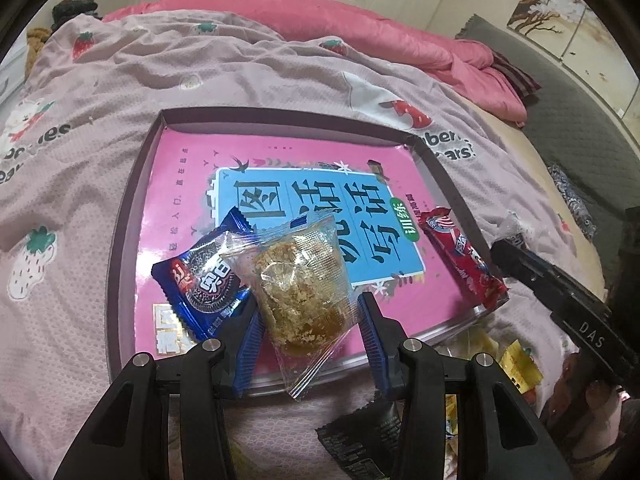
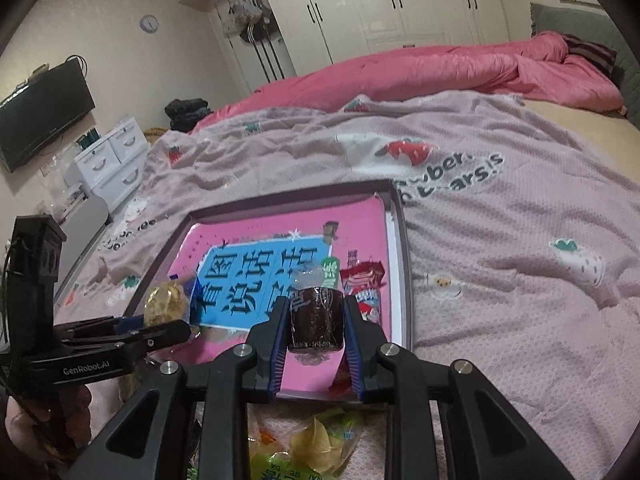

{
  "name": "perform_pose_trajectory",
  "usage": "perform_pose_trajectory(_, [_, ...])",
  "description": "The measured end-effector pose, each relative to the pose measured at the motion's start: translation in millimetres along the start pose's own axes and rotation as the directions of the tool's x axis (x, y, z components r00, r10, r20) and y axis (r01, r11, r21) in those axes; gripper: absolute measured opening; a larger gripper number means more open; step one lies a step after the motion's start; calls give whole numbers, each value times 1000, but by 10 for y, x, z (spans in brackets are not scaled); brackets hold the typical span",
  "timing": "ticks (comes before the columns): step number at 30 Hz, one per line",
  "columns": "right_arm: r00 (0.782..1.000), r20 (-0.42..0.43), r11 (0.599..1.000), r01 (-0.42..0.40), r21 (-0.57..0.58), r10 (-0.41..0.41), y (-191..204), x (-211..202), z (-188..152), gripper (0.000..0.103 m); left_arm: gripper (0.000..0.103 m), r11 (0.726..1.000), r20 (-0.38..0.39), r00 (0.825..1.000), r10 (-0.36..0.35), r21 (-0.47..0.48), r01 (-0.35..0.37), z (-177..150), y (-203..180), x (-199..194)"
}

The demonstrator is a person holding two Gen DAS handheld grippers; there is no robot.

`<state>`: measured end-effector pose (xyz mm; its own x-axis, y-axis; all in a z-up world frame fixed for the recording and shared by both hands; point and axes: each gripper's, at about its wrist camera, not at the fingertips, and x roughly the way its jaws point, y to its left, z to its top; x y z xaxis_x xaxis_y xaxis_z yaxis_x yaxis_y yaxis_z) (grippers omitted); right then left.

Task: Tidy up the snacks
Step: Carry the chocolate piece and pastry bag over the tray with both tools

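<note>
Both grippers tilt down, side by side. Left gripper [image 1: 310, 320]: fingers [image 1: 372, 312] closed on a clear snack pkt [image 1: 300, 276]. Right gripper [image 2: 316, 320]: fingers [image 2: 352, 324] closed narrow on a dark snack pkt [image 2: 316, 316].

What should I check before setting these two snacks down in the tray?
1. Left gripper grips the clear-wrapped cake: ok, fingers squeeze the wrapper.
2. Right gripper grips the dark snack: ok, clamped between both pads.
3. Both snacks over the tray: ok, each hangs above its near part.
4. Free spot for the cake: not ok, the blue cookie pack lies right beside it; the tray's middle is bare.
5. Free spot for the dark snack: cannot tell, the red pack lies close by on its right.
6. Grippers clear of each other: ok, well apart in both views.
</note>
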<state>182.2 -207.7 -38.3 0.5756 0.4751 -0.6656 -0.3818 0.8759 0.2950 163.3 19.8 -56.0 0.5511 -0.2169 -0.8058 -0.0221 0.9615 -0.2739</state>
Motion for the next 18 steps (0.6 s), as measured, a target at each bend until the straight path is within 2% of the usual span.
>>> perform_pose_trajectory(4, [998,-48,999,-41,25,42,-19,99,-45,27,48,1000,-5,1000,0,6,0,0,-13,29])
perform_pose_trajectory(9, [997,-82,1000,-15,25,17,-36,185,-91,27,48,1000,-10,1000,-1,8,2,-7,-6,48])
perform_pose_trajectory(18, [995,-95,1000,12,16,-11,-74,277,-105,27,48,1000,-14,1000,7,16,-6,-1,1,76])
